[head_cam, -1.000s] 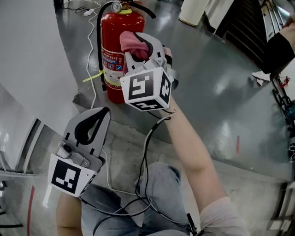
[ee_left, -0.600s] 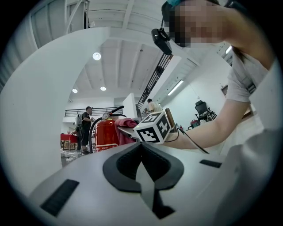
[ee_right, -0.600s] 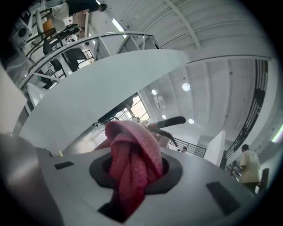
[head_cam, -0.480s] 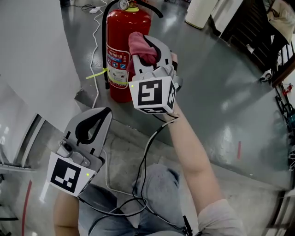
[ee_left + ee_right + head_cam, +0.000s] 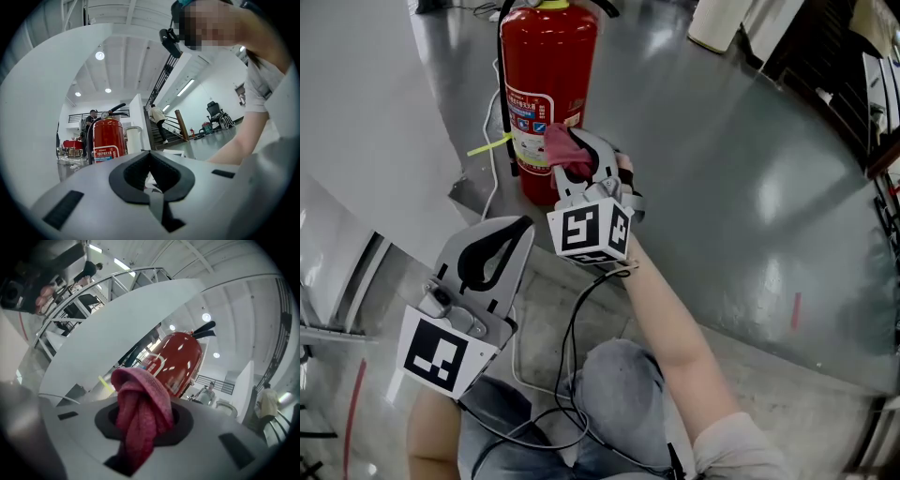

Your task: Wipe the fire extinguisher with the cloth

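A red fire extinguisher [image 5: 546, 75] stands upright on the grey floor, with a white label and a black hose down its left side. My right gripper [image 5: 570, 157] is shut on a bunched pink cloth [image 5: 561, 148], which rests against the lower front of the cylinder by the label. In the right gripper view the cloth [image 5: 140, 413] bulges out between the jaws, with the extinguisher [image 5: 180, 362] close behind. My left gripper [image 5: 523, 225] hangs lower left, shut with nothing in it, well short of the extinguisher [image 5: 108, 139].
A white wall panel [image 5: 366, 112] runs close along the extinguisher's left. A white cable [image 5: 490, 103] and a yellow-green tag [image 5: 487, 146] lie beside its base. A white bin [image 5: 722, 23] and dark stairs [image 5: 825, 56] stand at the far right. People move about in the background.
My right gripper has slid down the extinguisher with the cloth, from the upper body to the lower part by the label. The left gripper has stayed where it was.
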Available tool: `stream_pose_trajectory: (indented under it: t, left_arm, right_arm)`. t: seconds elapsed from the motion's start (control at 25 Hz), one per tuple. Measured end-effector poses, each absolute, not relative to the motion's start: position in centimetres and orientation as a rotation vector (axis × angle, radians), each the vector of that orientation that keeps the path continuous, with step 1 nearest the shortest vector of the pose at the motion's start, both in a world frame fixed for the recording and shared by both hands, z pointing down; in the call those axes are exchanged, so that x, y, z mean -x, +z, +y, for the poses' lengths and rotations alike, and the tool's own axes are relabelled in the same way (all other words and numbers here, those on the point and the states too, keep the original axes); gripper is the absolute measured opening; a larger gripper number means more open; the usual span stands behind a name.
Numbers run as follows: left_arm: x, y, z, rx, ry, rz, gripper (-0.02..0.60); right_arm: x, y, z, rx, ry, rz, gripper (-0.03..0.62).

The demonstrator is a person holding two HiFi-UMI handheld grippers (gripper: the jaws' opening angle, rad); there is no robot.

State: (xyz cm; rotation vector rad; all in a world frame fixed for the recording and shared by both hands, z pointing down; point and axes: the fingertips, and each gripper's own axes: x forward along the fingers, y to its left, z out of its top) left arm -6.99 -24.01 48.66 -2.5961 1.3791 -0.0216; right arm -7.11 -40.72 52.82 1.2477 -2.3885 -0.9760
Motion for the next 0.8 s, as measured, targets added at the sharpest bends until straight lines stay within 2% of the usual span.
stream_pose_trajectory:
  t: [0.28, 0.48, 0.64, 0.8]
  left_arm:
    - [6.2, 49.1, -24.1, 2.572, -0.032, 1.367, 0.008]
    - [6.3, 49.5, -24.3, 2.564, -0.026, 1.363, 0.008]
    - [6.6, 50.0, -24.5, 2.580, -0.039, 1.375, 0.008]
    - [6.8, 49.9, -25.0, 2.607, -0.047, 1.387, 0.008]
  right_arm:
    - [7.5, 58.0, -40.8, -1.160, -0.882, -2.339, 0.097]
    - [7.6, 58.7, -40.9, -1.161, -0.847, -2.341, 0.097]
    - [7.3, 57.0, -40.8, -1.205, -0.812, -2.394, 0.097]
    - [6.9, 51.2, -40.8, -1.308, -0.871, -2.462, 0.097]
